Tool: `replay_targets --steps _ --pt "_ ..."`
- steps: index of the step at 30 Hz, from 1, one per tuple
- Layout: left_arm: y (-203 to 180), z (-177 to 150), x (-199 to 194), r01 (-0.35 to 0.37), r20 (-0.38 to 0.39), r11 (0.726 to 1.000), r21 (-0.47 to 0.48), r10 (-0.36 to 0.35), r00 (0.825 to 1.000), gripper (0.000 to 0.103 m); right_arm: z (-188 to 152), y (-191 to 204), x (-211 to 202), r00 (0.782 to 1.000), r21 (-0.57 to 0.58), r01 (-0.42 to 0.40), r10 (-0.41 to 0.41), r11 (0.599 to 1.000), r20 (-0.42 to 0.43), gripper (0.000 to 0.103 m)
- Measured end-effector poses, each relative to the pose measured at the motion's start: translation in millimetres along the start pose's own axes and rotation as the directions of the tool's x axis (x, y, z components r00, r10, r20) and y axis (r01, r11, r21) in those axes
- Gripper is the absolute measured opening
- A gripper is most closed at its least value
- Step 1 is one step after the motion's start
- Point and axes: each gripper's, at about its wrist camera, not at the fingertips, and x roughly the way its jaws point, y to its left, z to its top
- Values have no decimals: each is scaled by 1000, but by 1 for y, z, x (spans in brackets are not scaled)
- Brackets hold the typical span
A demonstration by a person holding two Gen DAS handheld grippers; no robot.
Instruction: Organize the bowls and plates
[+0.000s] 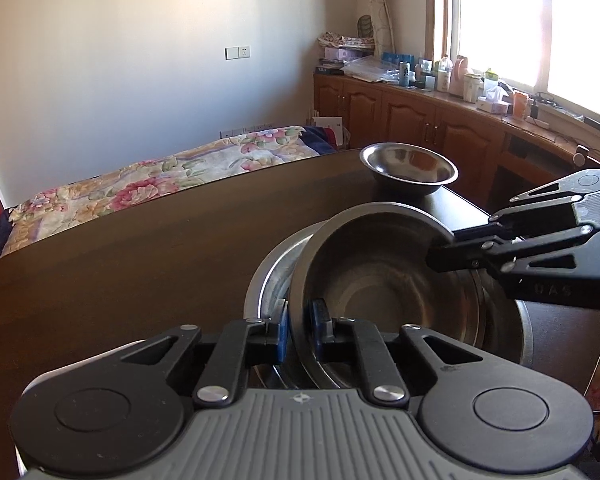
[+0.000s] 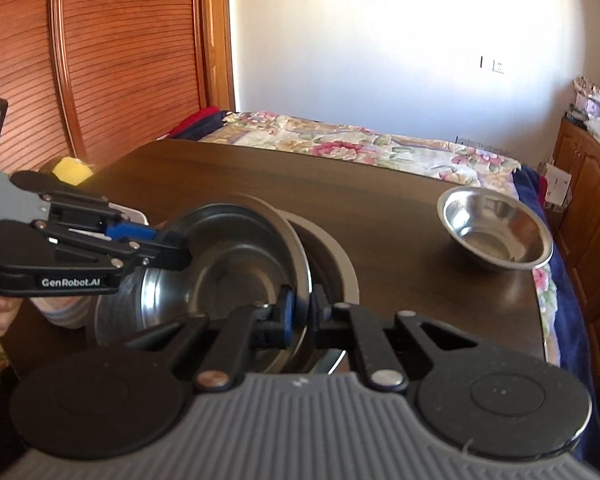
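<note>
Both grippers clamp the rim of one tilted steel bowl [image 1: 380, 276]: left gripper [image 1: 299, 322] nearside, right gripper [image 2: 300, 308] opposite; bowl leans inside a wider steel basin [image 1: 268, 276] on the dark table [image 1: 120, 248]; small steel bowl [image 1: 409, 168] stands apart near the far edge; floral bed [image 1: 160, 176] beyond.

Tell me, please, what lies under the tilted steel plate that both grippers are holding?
Under the tilted steel plate sits a larger steel basin on the dark table. Only the basin's rim shows; its inside is covered by the plate, left gripper and right gripper.
</note>
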Motion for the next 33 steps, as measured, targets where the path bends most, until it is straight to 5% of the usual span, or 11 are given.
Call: replay_targets --steps 19,24,33 --pt "-1 2 -3 -28 14 1000 7 28 999 14 10 8 17 995 -90 -19 10 996 -100 17" --pt "1 7 -6 -33 22 999 6 33 999 14 16 -5 8 998 4 -49 49 999 -43 32" --pt "-2 19 -1 -44 27 999 20 43 999 14 20 -21 -4 998 52 -54 52 997 34 32"
